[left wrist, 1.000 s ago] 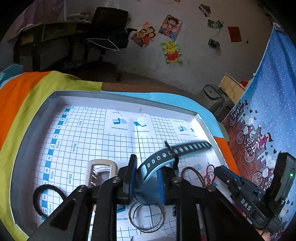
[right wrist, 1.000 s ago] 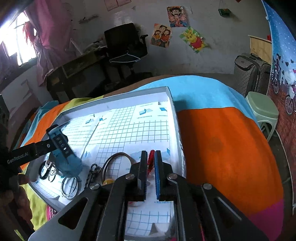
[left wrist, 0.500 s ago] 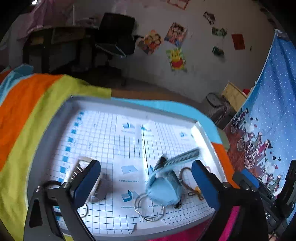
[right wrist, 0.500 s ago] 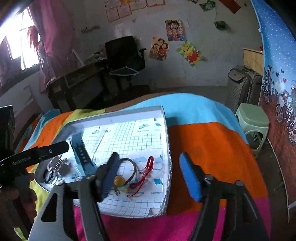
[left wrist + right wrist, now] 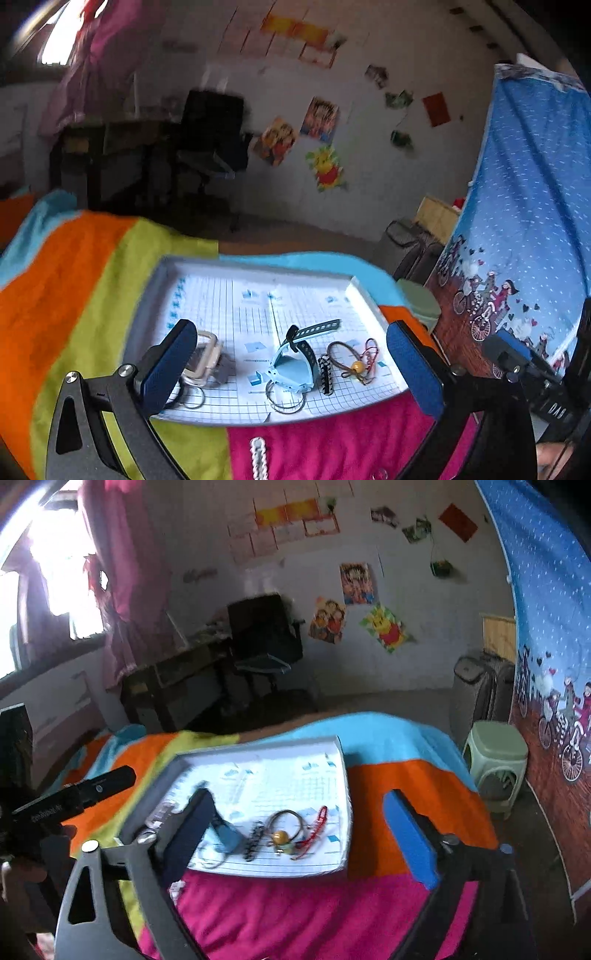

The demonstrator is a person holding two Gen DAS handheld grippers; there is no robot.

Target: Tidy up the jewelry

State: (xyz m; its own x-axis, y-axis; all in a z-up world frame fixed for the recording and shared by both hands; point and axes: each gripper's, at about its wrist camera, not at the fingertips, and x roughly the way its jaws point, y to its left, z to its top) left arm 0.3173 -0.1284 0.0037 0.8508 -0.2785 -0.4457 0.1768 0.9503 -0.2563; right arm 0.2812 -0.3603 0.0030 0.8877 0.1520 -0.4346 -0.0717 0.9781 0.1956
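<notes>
Left gripper [image 5: 291, 369]: jaws stood wide apart, just finished opening, nothing between the blue ribbed pads; black metal arms with silver screws.
Right gripper [image 5: 301, 840]: jaws also spread wide, still opening over the last moment, nothing gripped; same blue textured pads on black arms.
Tray [image 5: 147, 306]: shallow rectangular, grey rim, floor lined with white paper printed in a blue grid; sat on the striped cloth.
Watch [image 5: 295, 360]: pale blue plastic body, dark grey perforated strap arching up and back; lay in the tray's near middle, free of both grippers.
Wire rings [image 5: 286, 398]: thin round metal hoops, flat on the grid just in front of the watch, partly under it.
Black beaded piece [image 5: 325, 373]: short, studded, straight; just right of the watch.
Cord bracelet [image 5: 351, 360]: brown loop with a round yellow bead, right of the beaded piece.
Red cord [image 5: 371, 350]: thin looped string, touching the brown loop, nearest the tray's right rim.
Clear case [image 5: 205, 354]: squarish, translucent with beige edge, at the tray's left, partly behind the left pad.
Cloth [image 5: 74, 295]: soft fabric, broad stripes of orange, lime, cyan and magenta.
Stool [image 5: 495, 753]: pale green plastic, beside the cloth's right edge.
Blur: both views smeared, fine detail unclear.
</notes>
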